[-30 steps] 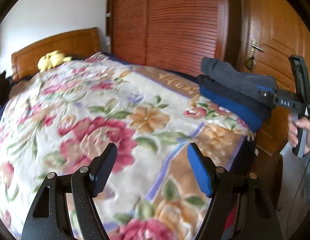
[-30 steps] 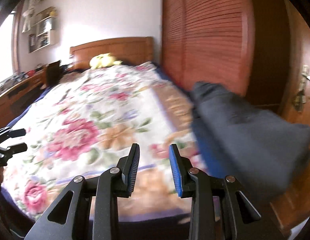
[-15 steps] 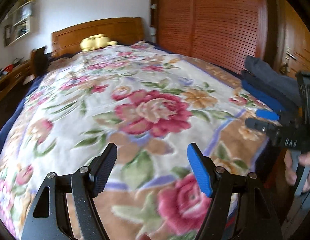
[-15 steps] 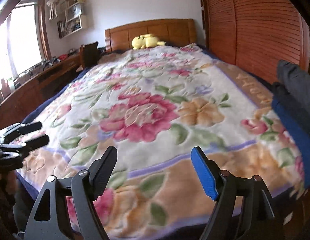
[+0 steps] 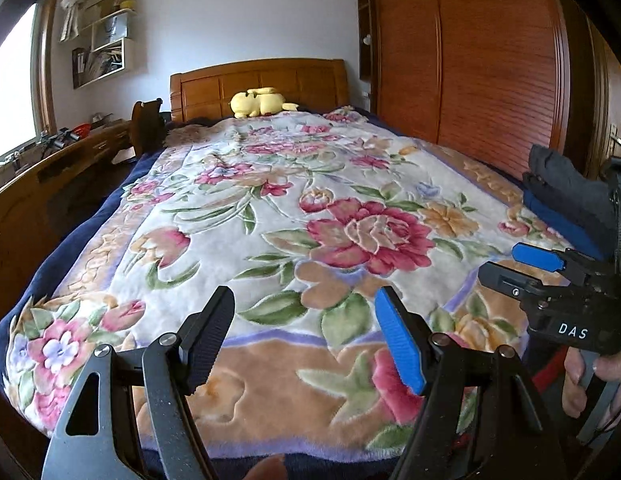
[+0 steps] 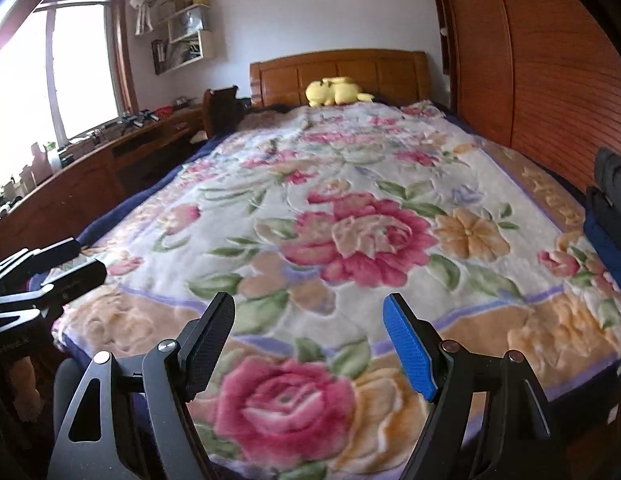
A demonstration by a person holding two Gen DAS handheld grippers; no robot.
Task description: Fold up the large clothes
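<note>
While folded clothes [image 5: 566,196] sit stacked, grey over blue | both tongs open, empty

Blown-out window [image 6: 70,68] daylight, fisheye warping

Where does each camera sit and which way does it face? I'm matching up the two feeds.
Left wrist: on the left tool, jaws open, facing up the floral bed to the headboard; the right tool and a hand show at right.
Right wrist: on the right tool, jaws open, same heading; the left tool shows at left.
Shared: bed, yellow plush toy, folded dark clothes at the right edge.
</note>
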